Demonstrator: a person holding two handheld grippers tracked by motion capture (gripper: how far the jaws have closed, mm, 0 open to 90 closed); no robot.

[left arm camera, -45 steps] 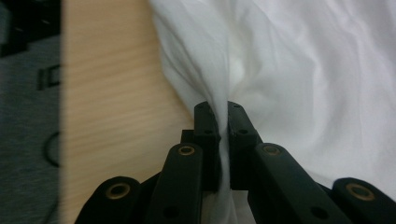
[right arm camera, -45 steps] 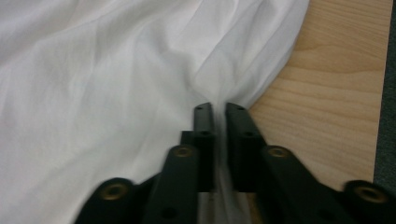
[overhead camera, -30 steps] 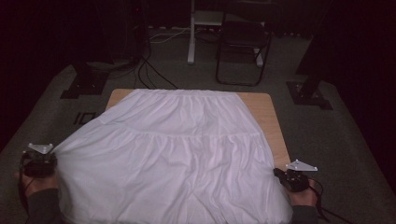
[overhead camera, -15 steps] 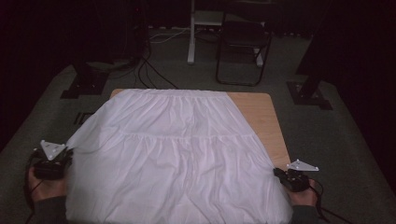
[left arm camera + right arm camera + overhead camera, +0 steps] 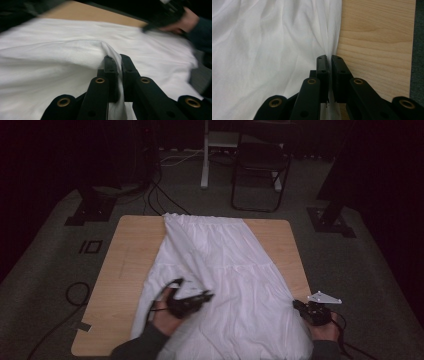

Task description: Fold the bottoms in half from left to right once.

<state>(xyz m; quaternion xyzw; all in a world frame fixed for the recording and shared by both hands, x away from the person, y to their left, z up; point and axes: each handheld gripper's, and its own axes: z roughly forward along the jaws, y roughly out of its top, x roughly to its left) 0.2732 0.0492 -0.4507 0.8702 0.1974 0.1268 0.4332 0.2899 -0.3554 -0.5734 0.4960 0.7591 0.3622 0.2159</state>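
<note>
Nearest us, our right gripper (image 5: 306, 308) sits at the near right corner of the wooden table (image 5: 131, 251), its jaws closed almost flat on the hem of the white tiered skirt (image 5: 235, 270); in the right gripper view (image 5: 329, 58) the cloth gathers into pleats that run straight into the pinch, with bare wood just beside it. Our left gripper (image 5: 192, 299) is over the middle of the skirt, jaws likewise pressed together on a fold of the fabric; in the left gripper view (image 5: 117, 57) the cloth rises in a tented ridge to the jaw tips and hangs down between them. The skirt lies along the table's centre and right, its left side carried over onto itself, its gathered waistband (image 5: 202, 218) at the far edge. Beyond the table stand a black folding chair (image 5: 262, 162), a white post (image 5: 204, 155) and cables (image 5: 165, 190) on the carpet.

We judge a lengthwise fold is in hand. The risks: the thin fabric may slip from the left jaws if we pull too fast; the right corner may drag if that hand gives way, skewing the hem; the lifted layer may bunch in the middle, so the edges would not meet; a hard tug could pull the waistband off the far edge.
</note>
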